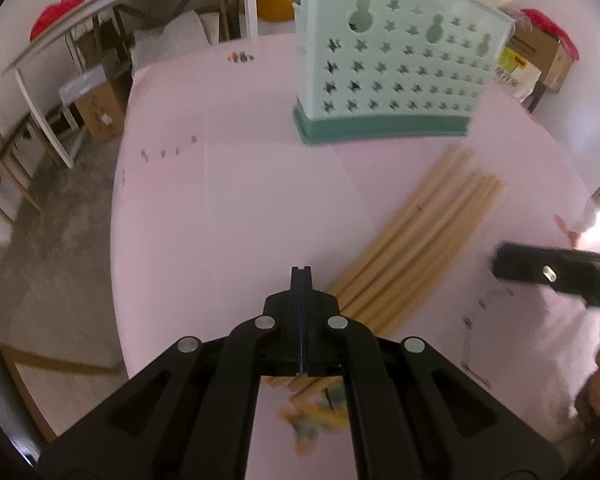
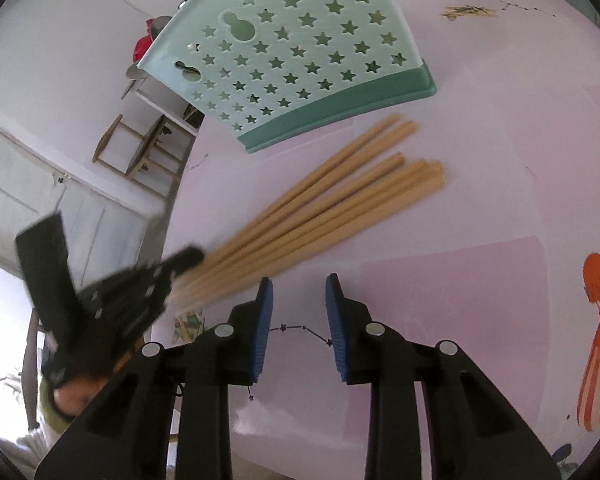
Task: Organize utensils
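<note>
Your sorting has barely begun: the wooden chopsticks [image 2: 320, 216] lie loose in a fan on the pink tablecloth [image 2: 480, 200], just in front of the mint star-punched utensil holder [image 2: 296, 52], and none visibly sits inside it. Your left gripper [image 1: 301, 276] has its pads pressed together with nothing between them, hovering beside the thin ends of the bundle. Your right gripper [image 2: 299, 288] stands partly open and empty. Only the right view shows the full spread of sticks; the left view shows your right tool approaching from the side.
</note>
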Available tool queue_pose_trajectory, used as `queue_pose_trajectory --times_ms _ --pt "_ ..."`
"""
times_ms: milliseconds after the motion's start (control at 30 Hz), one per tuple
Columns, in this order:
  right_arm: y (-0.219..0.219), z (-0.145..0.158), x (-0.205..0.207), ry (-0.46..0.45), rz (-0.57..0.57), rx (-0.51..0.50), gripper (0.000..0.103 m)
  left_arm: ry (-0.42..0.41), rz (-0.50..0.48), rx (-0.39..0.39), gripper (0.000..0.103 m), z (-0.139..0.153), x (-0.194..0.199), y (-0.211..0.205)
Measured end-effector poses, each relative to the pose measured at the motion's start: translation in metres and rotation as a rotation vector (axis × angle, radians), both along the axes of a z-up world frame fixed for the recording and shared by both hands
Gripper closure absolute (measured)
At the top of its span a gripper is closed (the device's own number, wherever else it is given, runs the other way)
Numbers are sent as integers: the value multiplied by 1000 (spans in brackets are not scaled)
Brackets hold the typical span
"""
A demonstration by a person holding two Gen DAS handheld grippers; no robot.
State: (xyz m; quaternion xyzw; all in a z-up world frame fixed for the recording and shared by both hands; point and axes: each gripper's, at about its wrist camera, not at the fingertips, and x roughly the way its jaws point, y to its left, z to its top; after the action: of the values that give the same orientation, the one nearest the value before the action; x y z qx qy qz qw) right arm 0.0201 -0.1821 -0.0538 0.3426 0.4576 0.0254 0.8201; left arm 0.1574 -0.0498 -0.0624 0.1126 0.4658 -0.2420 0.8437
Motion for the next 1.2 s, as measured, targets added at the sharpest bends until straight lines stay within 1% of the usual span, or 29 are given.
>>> queue_pose_trajectory --times_ms 133,200,300,333,500,700,800,900,1033,1200 --pt "1 0 -3 13 -16 -12 80 70 16 -74 103 -2 -34 10" --pt "2 0 -5 19 -23 -23 84 100 23 -113 103 -3 -50 12" --pt "3 -1 -5 25 -26 -36 87 138 9 -165 103 -4 -71 13" --pt "3 -1 -6 29 -27 -41 88 150 5 -181 103 -6 -72 13" --pt "6 0 -5 43 -17 -81 93 213 -54 -263 103 -10 -100 2" --pt "6 1 -1 49 -9 -147 93 273 -119 -340 103 -14 -113 -17" --pt "6 3 1 48 3 -190 93 270 -137 -347 103 -13 -115 -25" --pt "8 6 1 45 28 -241 94 258 -125 -359 103 -11 -112 -24" --pt "14 10 3 42 57 -372 95 220 -97 -367 95 -6 -101 -17" --pt "7 11 6 39 56 -407 95 147 -75 -366 88 0 -81 -17"
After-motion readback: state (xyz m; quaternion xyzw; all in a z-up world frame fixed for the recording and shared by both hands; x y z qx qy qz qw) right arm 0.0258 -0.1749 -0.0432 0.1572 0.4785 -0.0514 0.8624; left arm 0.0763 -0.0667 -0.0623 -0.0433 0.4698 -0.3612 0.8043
